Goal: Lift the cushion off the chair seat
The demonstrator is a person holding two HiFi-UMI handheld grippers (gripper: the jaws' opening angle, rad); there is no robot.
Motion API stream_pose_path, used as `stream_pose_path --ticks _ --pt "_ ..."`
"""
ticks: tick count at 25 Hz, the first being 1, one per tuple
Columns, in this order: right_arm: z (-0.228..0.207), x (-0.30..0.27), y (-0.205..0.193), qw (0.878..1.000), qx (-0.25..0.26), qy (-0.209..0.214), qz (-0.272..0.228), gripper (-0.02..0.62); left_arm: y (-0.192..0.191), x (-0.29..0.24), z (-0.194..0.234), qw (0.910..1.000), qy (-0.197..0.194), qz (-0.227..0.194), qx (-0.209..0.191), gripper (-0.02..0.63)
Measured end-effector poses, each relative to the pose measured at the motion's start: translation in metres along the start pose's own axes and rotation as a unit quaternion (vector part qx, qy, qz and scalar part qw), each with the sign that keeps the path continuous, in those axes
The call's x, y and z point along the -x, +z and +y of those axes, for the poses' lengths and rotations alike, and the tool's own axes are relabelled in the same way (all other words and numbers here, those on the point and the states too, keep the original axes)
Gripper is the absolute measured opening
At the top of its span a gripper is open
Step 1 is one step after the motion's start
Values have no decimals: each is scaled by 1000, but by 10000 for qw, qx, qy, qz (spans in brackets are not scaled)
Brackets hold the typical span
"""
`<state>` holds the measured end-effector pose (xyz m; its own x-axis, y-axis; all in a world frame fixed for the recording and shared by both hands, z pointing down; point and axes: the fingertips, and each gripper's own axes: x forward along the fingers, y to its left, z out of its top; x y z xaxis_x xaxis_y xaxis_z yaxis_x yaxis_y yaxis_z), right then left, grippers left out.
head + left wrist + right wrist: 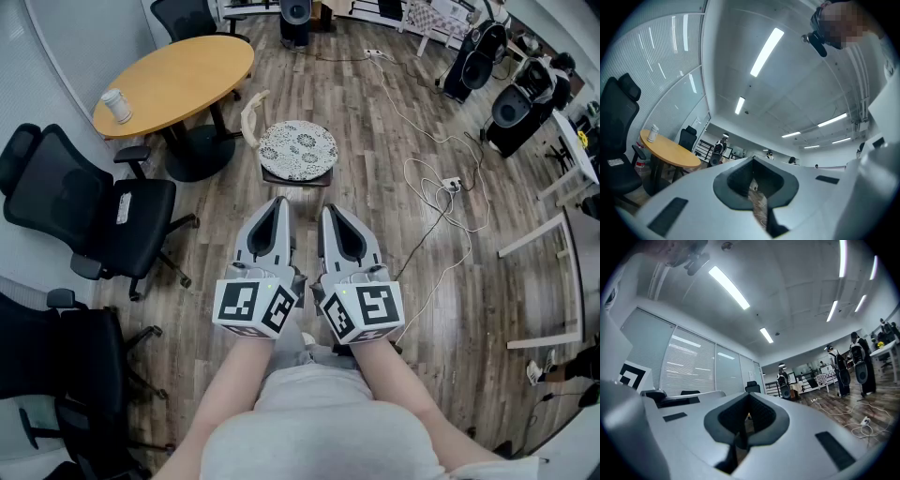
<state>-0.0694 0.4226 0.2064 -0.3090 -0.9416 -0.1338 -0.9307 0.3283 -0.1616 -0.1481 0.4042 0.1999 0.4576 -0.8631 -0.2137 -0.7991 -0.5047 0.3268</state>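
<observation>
A round white cushion (297,149) with a grey floral pattern lies on a small wooden chair's seat (296,178) out on the floor ahead of me. Both grippers are held side by side near my body, well short of the chair. My left gripper (277,203) has its jaws together with nothing between them, and my right gripper (331,212) is shut and empty too. In the left gripper view the jaws (753,161) meet at the tips; in the right gripper view the jaws (748,395) meet as well. Both point slightly upward into the room.
A round wooden table (175,82) with a white cup (116,105) stands at the left of the chair. Black office chairs (89,212) sit at the left. Cables and a power strip (450,185) lie on the wood floor at the right, with speakers (476,56) behind.
</observation>
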Motion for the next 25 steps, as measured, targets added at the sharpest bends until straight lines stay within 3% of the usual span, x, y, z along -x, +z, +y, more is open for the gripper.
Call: stream_pose_path --ticks 14,25 --pt "-24 -2 5 9999 46 -47 -104 25 -11 -23 -9 10000 -27 13 63 2" --pt "-47 -56 -7 9999 80 69 36 25 -25 -79 19 9996 -88 34 283 2"
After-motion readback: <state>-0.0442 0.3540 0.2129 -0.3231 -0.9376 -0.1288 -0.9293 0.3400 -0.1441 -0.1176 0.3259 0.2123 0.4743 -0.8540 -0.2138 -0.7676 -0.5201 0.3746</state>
